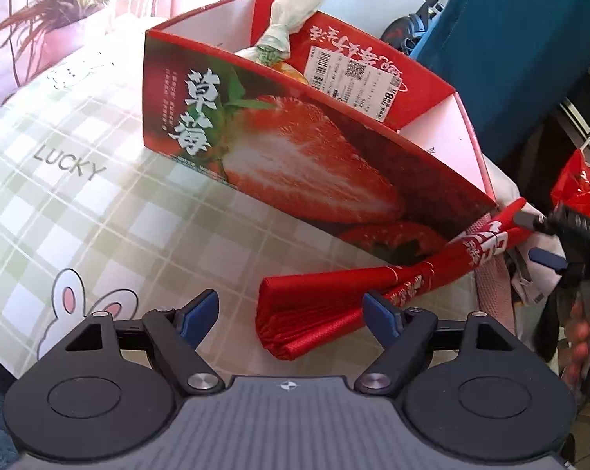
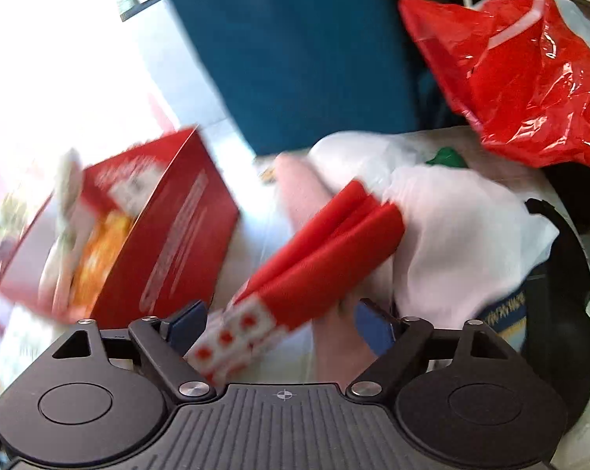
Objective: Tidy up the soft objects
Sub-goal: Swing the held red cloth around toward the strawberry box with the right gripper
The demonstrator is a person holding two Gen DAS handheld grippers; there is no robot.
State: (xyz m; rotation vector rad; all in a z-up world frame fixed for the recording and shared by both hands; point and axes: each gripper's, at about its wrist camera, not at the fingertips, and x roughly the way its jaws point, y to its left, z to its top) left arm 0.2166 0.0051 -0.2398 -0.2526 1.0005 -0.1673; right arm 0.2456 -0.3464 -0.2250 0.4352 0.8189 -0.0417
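Both the left gripper (image 1: 291,315) and right gripper (image 2: 281,327) stand apart, gripping nothing as far as the blur shows, the folded red cloth (image 1: 373,290) lying on the table beside the strawberry box (image 1: 279,149).

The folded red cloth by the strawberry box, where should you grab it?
Grab the red cloth at its narrow bunched middle, where the folds are pinched together, not the fanned-out end. Come from above, one finger each side. It lies flat on the table beside the strawberry box, so the top is free.
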